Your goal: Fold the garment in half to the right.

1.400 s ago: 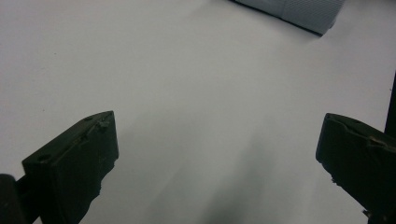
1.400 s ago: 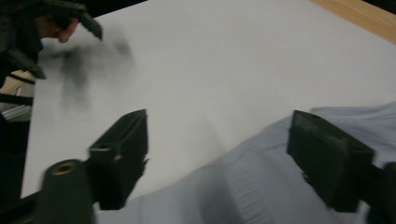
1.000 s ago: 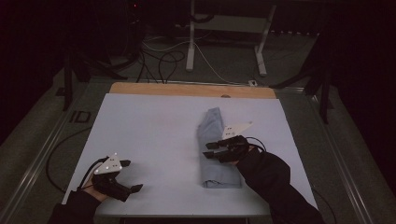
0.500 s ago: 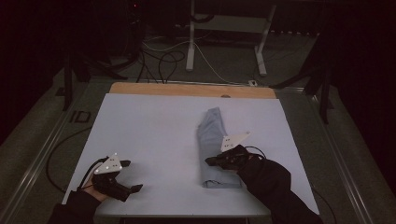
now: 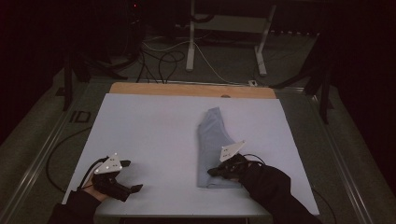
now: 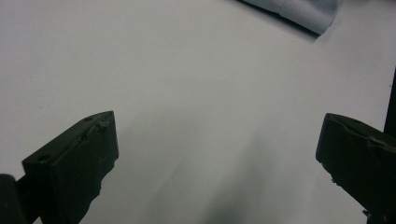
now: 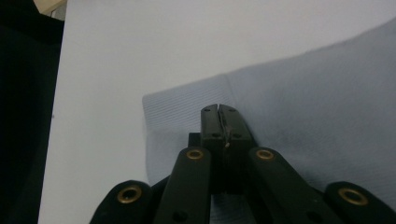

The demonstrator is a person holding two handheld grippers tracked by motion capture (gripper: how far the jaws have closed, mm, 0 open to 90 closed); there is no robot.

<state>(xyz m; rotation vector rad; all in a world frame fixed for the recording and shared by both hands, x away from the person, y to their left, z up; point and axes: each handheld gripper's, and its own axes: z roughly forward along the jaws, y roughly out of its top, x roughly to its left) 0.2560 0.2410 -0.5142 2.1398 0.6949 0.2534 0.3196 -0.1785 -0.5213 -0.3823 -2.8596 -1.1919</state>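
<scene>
Cloth (image 7: 299, 88) ribbing shows beneath closed right hand-held gripper (image 7: 219, 109); left one (image 6: 217, 154) gapes.

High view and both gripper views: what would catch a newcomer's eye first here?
The pale blue folded garment stands out first, lying right of centre on the white table. Next, the right tongs sit at its near end, jaws together over the ribbed hem; whether they pinch cloth I cannot tell. The left tongs rest near the table's front left corner with jaws wide apart over bare surface.
</scene>
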